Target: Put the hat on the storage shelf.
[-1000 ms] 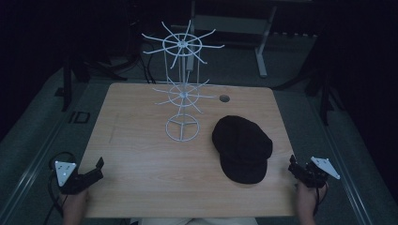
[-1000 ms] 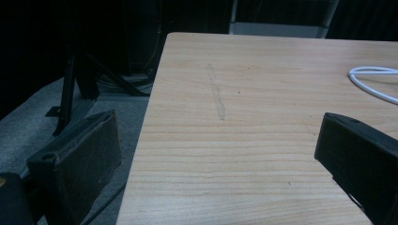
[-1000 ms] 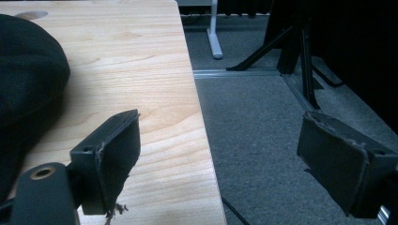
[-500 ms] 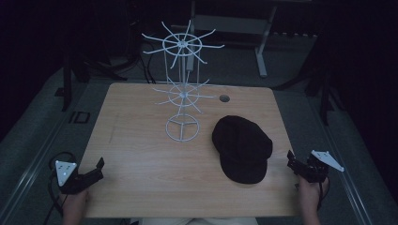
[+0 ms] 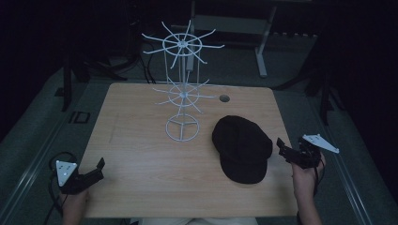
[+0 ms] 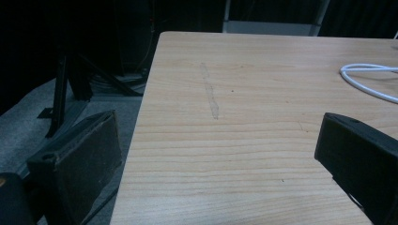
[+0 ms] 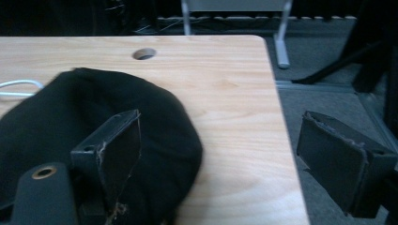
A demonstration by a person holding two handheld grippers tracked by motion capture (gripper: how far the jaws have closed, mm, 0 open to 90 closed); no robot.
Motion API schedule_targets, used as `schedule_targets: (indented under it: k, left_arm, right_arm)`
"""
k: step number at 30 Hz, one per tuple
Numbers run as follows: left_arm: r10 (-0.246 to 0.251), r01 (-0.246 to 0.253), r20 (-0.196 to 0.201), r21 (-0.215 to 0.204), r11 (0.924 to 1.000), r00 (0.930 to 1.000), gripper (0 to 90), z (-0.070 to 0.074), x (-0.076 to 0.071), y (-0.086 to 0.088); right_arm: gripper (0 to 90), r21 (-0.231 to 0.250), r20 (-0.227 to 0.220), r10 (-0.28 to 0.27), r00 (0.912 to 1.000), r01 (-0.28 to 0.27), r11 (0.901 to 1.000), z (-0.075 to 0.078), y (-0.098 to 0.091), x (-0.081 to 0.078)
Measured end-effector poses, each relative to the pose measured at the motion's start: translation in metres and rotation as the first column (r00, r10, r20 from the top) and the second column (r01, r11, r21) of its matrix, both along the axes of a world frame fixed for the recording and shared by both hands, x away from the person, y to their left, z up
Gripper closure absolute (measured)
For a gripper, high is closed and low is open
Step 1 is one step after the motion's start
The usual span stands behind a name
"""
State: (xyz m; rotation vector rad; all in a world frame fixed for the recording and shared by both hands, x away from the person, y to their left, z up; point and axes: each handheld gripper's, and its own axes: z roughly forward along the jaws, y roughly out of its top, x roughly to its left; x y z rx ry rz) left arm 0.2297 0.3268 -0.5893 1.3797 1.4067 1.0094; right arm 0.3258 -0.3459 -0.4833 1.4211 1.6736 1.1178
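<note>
A black cap (image 5: 242, 147) is seen lying flat on the wooden desk (image 5: 141, 140), just to the right of the round base of a white wire rack (image 5: 182, 101), which is taken here as the landmark; cap and base lie near each other but apart. The rack stands upright near the far middle of the desk, with two tiers of radiating wire arms, and nothing is hung on them. A small round hole (image 5: 224, 98) is cut into the desk just right of the rack and beyond the cap. The left tongs (image 5: 96, 169) are held in a hand at the near left corner of the desk, well left of the rack and nearer the person; their jaws are spread wide and nothing is held between them, the bare wood grain and the desk's left edge being seen between them in the left gripper view. The right tongs (image 5: 283, 147) are held at the desk's right edge, right of the rack and just beside the cap, pointed toward it. In the right gripper view their jaws are also spread wide and empty: one jaw stands in front of the cap's dark fabric, the other beyond the desk's edge over the grey floor. The cap looks soft, matte and uniformly black, with a rounded crown.
</note>
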Motion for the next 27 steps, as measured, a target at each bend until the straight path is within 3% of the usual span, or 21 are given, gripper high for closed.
schedule_targets:
  k: [2, 10, 18, 19, 27]
  left_arm:
    - [-0.001, 0.001, 0.002, 0.002, 1.0, 1.0, 1.4, 0.0, 0.0, 0.0]
    - [-0.005, 0.005, 0.002, 0.004, 1.0, 1.0, 1.4, 0.0, 0.0, 0.0]
    - [-0.007, 0.007, 0.003, 0.004, 1.0, 1.0, 1.4, 0.0, 0.0, 0.0]
    - [-0.008, 0.008, 0.002, 0.004, 1.0, 1.0, 1.4, 0.0, 0.0, 0.0]
    - [-0.011, 0.011, 0.001, 0.004, 0.9999, 0.9999, 1.4, 0.0, 0.0, 0.0]
  right_arm:
    - [13.6, 0.008, -0.018, 0.041, 0.999, -0.041, 0.9991, 0.005, 0.009, 0.006]
    - [13.7, 0.041, -0.013, 0.105, 0.9944, -0.104, 0.9937, 0.016, 0.027, 0.02]
    - [13.6, 0.025, -0.015, 0.156, 0.9876, -0.156, 0.9874, 0.022, 0.053, 0.035]
    - [13.7, 0.001, -0.029, 0.172, 0.9847, -0.172, 0.9851, 0.023, 0.061, 0.038]
    - [15.5, -0.009, -0.068, 0.22, 0.9731, -0.221, 0.9752, 0.022, 0.083, 0.053]
